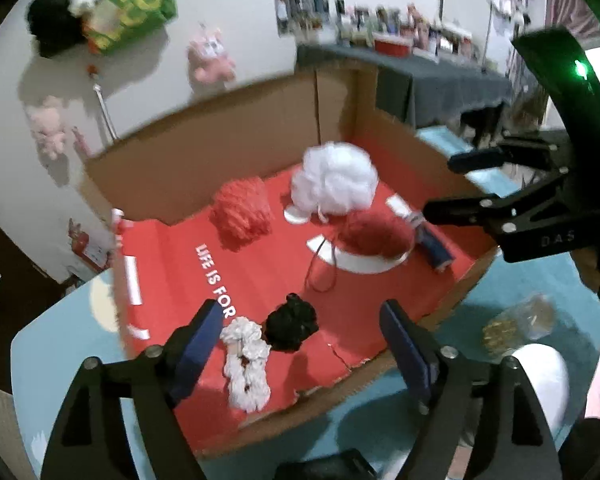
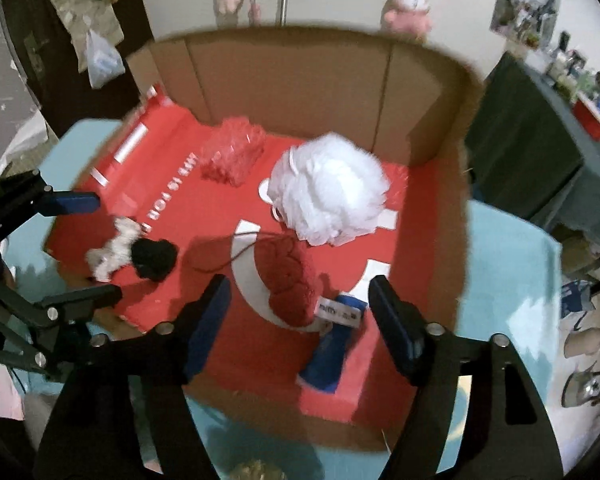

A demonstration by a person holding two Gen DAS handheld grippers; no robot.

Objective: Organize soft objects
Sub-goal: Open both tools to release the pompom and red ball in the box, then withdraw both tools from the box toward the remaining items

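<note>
An open cardboard box point(image 1: 204, 128) point(image 2: 300, 80) with a red printed floor lies on the light blue table. In it are a white mesh pouf point(image 1: 334, 178) point(image 2: 332, 192), a coral scrubby sponge point(image 1: 242, 208) point(image 2: 234, 152), a dark red yarn ball point(image 1: 374, 234) point(image 2: 288, 284), a blue roll point(image 1: 434, 246) point(image 2: 328, 356), a white scrunchie point(image 1: 246, 364) point(image 2: 112, 254) and a black scrunchie point(image 1: 292, 326) point(image 2: 154, 258). My left gripper point(image 1: 302, 344) point(image 2: 84, 244) is open around the scrunchies. My right gripper point(image 2: 300, 312) point(image 1: 440, 186) is open above the yarn and blue roll.
A clear bag of gold bits point(image 1: 516, 326) and a white object point(image 1: 548, 380) lie on the table point(image 1: 60, 360) right of the box. A dark-clothed side table point(image 1: 420, 76) point(image 2: 520, 152) with small items stands behind. Plush toys hang on the wall point(image 1: 210, 54).
</note>
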